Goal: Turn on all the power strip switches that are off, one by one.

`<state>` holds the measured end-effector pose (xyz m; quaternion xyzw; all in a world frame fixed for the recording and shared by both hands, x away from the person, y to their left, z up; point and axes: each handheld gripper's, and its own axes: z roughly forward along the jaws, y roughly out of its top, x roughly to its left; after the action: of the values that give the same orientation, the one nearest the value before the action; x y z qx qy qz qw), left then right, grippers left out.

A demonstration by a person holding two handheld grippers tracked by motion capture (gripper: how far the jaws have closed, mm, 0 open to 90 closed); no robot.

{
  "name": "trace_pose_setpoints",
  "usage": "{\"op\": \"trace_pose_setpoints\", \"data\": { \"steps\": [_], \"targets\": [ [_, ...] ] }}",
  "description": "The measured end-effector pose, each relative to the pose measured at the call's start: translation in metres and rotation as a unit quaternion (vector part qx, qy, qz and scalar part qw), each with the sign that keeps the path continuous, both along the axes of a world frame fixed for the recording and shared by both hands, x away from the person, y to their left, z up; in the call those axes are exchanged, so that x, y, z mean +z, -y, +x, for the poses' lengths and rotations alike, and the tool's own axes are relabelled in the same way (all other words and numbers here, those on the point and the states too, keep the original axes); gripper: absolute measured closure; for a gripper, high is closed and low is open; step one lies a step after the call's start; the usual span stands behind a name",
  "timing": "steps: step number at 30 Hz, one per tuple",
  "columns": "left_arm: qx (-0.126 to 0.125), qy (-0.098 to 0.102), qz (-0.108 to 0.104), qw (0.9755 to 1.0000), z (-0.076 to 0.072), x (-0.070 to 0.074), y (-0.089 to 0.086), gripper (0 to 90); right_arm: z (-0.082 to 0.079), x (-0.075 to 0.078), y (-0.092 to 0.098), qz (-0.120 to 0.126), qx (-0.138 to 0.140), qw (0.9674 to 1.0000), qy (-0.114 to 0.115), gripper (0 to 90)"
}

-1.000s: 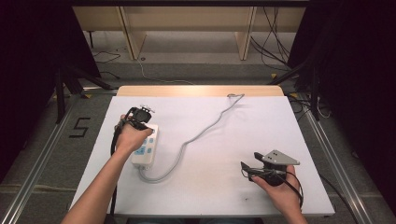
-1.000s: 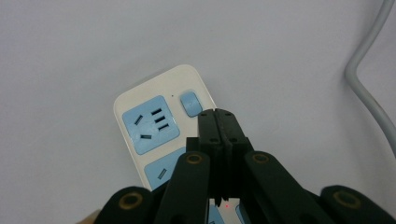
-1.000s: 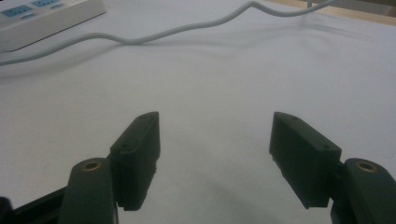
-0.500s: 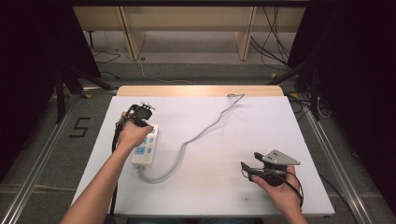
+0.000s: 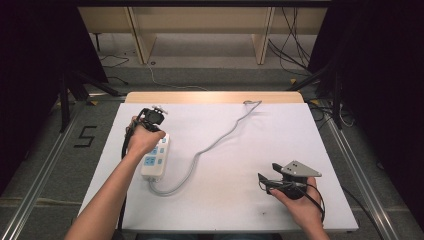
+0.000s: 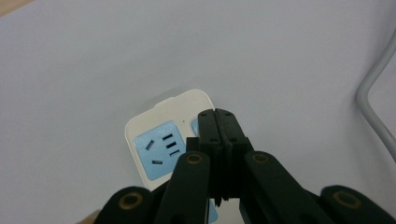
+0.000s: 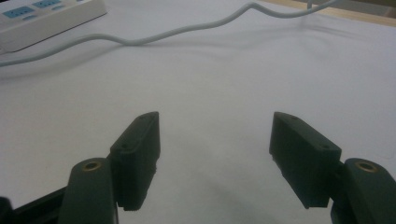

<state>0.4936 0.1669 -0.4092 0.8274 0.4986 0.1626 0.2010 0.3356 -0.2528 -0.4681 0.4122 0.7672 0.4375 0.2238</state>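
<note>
My left claw (image 6: pixel 219 140), pressed closed and empty, hovers over the power strip (image 5: pixel 156 157) left of centre; I should press squarely. My right claw (image 7: pixel 224 154) rests wide, lower right.

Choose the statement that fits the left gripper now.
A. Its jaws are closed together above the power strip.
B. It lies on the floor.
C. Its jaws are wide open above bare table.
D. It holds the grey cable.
A: in the left gripper view the left gripper has its jaws pressed together, empty, over the power strip.
</note>
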Motion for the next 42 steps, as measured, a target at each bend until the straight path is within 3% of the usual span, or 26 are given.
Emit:
{"op": "trace_pose_setpoints", "data": {
  "steps": [42],
  "targets": [
    [0.012,-0.024,0.009,0.9996,0.026,-0.005,0.003,89.6,0.000,-0.001,-0.001,-0.001,0.001,1.0000,0.000,34.5]
  ]
}}
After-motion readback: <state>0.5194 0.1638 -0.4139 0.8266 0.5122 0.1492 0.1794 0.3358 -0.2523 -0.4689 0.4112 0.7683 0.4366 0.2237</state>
